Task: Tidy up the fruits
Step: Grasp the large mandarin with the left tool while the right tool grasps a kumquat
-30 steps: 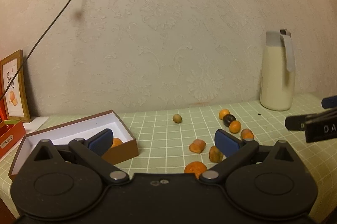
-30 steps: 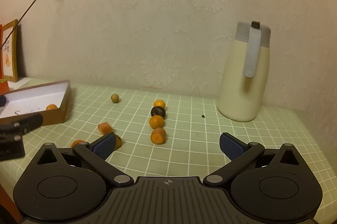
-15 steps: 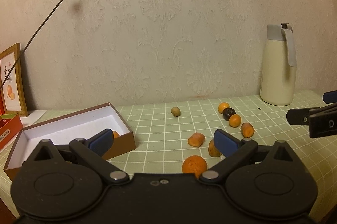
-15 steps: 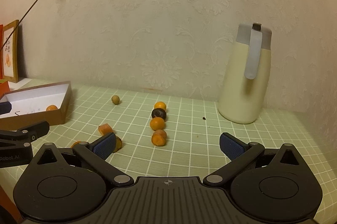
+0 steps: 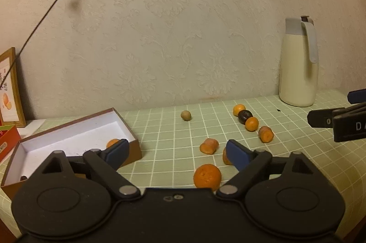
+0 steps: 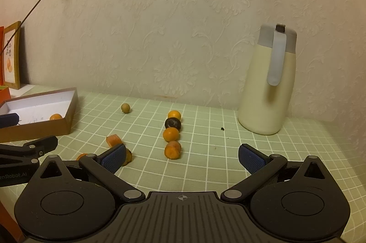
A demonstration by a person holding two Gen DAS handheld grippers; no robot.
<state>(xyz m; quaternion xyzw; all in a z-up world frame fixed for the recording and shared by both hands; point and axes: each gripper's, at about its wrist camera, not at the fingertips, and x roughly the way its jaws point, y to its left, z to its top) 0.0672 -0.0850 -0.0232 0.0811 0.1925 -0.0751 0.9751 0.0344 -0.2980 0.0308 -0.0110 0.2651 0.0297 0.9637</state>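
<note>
Several oranges and orange pieces lie loose on the green checked tablecloth. My left gripper [image 5: 176, 149] hovers over the near ones. Its jaws are closing, and a round orange [image 5: 207, 179] lies low between them with the pads clear of it. An orange piece [image 5: 208, 145] lies just beyond, and another is half hidden behind the right finger. Further right, an orange [image 6: 174, 115], a dark fruit [image 6: 173, 123], an orange [image 6: 170, 134] and a cut piece [image 6: 172, 150] form a row. The brown box [image 5: 128, 128] at the left holds one orange [image 5: 112, 142]. My right gripper [image 6: 181, 152] stands open and holds nothing.
A small brownish fruit [image 5: 185, 115] sits alone near the wall. A cream thermos jug [image 6: 267, 83] stands at the back right. A framed picture [image 5: 10, 87] and a red box [image 5: 6, 140] are at the far left. A black cable hangs from the wall socket.
The left gripper's jaws have narrowed a little, and its view has shifted slightly so the fruits sit a bit further from it. The right gripper has stayed put.
</note>
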